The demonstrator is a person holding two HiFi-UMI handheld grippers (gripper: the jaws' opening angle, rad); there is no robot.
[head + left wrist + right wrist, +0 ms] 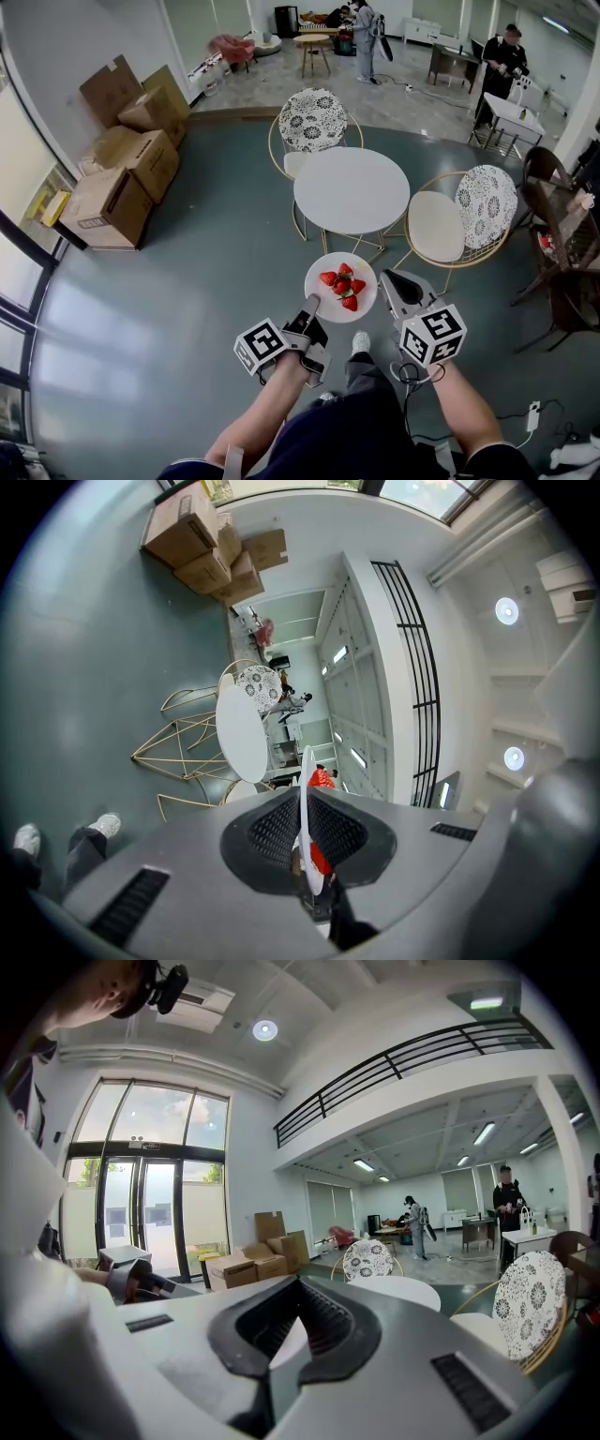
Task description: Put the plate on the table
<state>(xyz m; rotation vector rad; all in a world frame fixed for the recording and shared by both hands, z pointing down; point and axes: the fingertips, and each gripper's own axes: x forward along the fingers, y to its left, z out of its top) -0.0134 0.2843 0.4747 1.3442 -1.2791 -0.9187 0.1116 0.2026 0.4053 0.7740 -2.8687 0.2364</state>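
A white plate [330, 298] with several strawberries [343, 284] hangs level in the air, short of the round white table [352, 190] and above the floor. My left gripper [311, 311] is shut on the plate's near-left rim. In the left gripper view the plate [307, 771] shows edge-on between the jaws of that gripper [306, 847], with the table [242, 733] beyond. My right gripper [389, 277] sits just off the plate's right edge, jaws together, holding nothing. In the right gripper view this gripper [291, 1335] points toward the table [398, 1290].
Two wire chairs with patterned backs stand at the table, one behind [312, 120] and one to the right [464, 217]. Cardboard boxes [122, 169] are stacked at the left wall. People stand far back. My legs and a shoe [361, 342] are below the plate.
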